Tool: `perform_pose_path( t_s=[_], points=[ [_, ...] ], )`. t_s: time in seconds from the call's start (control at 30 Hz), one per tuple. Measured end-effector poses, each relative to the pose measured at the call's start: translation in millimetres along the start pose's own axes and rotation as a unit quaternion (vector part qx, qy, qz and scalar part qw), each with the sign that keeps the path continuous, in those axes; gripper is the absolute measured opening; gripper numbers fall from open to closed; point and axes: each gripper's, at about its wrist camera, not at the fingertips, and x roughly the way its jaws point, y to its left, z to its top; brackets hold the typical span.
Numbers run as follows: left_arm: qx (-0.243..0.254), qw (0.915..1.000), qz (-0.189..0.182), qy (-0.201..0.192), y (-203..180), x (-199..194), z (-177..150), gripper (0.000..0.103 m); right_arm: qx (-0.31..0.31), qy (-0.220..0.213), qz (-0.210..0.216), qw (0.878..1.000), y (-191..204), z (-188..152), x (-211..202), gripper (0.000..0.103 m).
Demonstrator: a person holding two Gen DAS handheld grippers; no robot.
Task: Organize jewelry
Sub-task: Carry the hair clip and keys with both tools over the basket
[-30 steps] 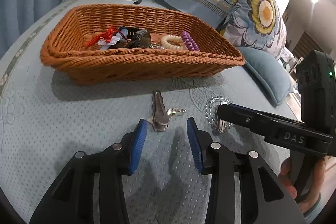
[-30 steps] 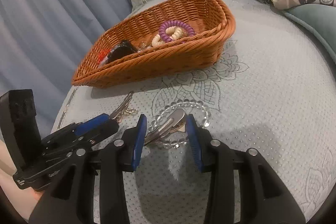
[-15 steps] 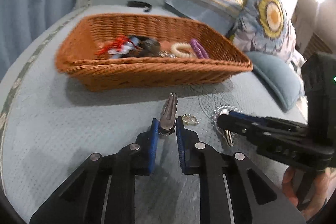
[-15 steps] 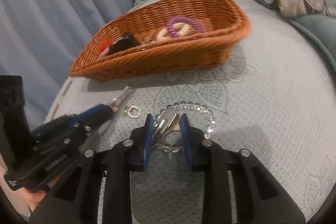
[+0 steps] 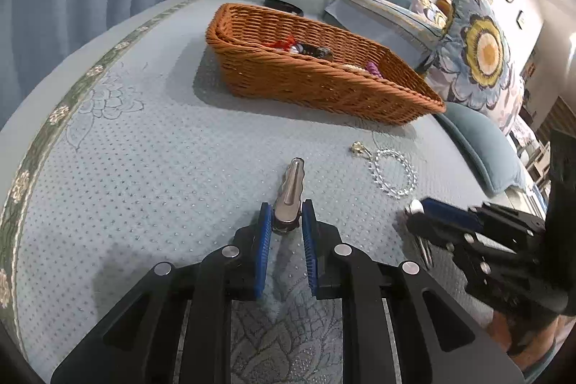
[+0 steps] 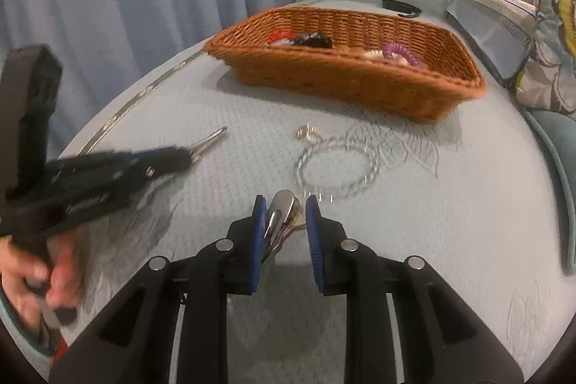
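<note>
Surface: pale blue dotted bedspread (image 5: 151,168); curtain, cushions behind. Wicker basket (image 5: 306,78) holds jewelry. Left gripper (image 5: 285,226), right gripper (image 6: 282,216) each pinch silver hair clip, both clips off bedspread since earlier. Bead bracelet (image 6: 336,168), small charm (image 6: 306,131) remain.

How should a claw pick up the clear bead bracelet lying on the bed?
Pinch the bracelet across one strand of its near arc, coming straight down from above. It lies flat as an open loop, so only the thin beaded rim offers a grip. The near arc probably keeps clear of the small gold piece at its far edge.
</note>
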Motion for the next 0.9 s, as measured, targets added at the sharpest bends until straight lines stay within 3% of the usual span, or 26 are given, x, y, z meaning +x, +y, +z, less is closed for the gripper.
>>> perform_pose_path(
  t_s=[0.2, 0.27, 0.33, 0.4, 0.5, 0.57, 0.63, 0.67, 0.9],
  points=[
    [0.0, 1.0, -0.009, 0.003, 0.5, 3.8, 0.2, 0.015, 0.029, 0.022, 0.003, 0.999, -5.0, -9.3, -6.2, 0.022],
    [0.0, 1.0, -0.009, 0.001, -0.1, 4.0, 0.0, 0.015, 0.051, 0.021, 0.005, 0.998, -7.2, -10.1, -9.8, 0.03],
    [0.003, 1.0, -0.007, 0.001, -1.1, 4.3, -0.5, 0.015, 0.061, 0.013, -0.002, 0.998, -3.9, -16.1, -15.7, 0.051],
    [0.005, 1.0, -0.006, 0.001, -2.3, 4.5, -0.6, 0.015, 0.057, 0.014, -0.02, 0.998, 4.3, -16.5, -15.2, 0.055],
    [0.004, 1.0, -0.008, 0.002, -1.7, 5.1, 0.1, 0.016, 0.044, 0.016, -0.061, 0.997, 18.0, -14.0, -8.7, 0.054],
    [0.004, 1.0, -0.008, 0.002, -2.1, 5.5, 0.3, 0.015, 0.036, 0.016, -0.08, 0.996, 24.5, -11.7, -4.9, 0.045],
    [0.005, 1.0, -0.008, 0.002, -2.0, 5.4, 0.1, 0.016, 0.027, 0.015, -0.08, 0.996, 29.3, -11.0, -3.2, 0.026],
    [0.006, 1.0, -0.007, 0.002, -2.7, 5.7, 0.4, 0.016, 0.023, 0.015, -0.081, 0.996, 31.5, -11.2, -2.0, 0.022],
    [0.01, 0.9997, -0.012, -0.016, -5.0, -0.5, 1.9, 0.015, 0.031, -0.005, -0.078, 0.996, 26.4, -12.3, -11.3, 0.021]
  ],
)
